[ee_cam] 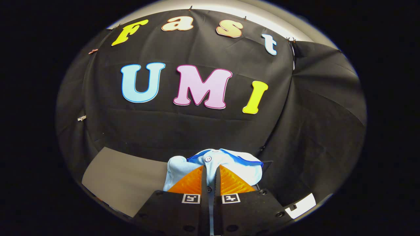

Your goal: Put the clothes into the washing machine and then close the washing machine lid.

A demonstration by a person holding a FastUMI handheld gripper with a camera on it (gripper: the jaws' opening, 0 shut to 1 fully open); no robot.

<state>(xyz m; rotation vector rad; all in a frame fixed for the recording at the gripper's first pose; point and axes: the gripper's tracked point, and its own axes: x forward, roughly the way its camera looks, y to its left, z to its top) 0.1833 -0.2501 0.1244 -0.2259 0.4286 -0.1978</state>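
Observation:
A light blue garment [236,165] with darker blue trim and small buttons hangs bunched between my fingers, lifted off the surface. My gripper [210,175] is shut on it, both fingers [188,183] pressing a fold of the cloth along the buttoned strip. The cloth spills out ahead of the fingertips and to both sides, against the black booth wall. The part of the garment under the fingers is hidden.
A grey flat surface [124,180] lies low on the left of the fingers. Black cloth drapes behind and to the right [321,131]. A small white tag [300,206] sits low on the right.

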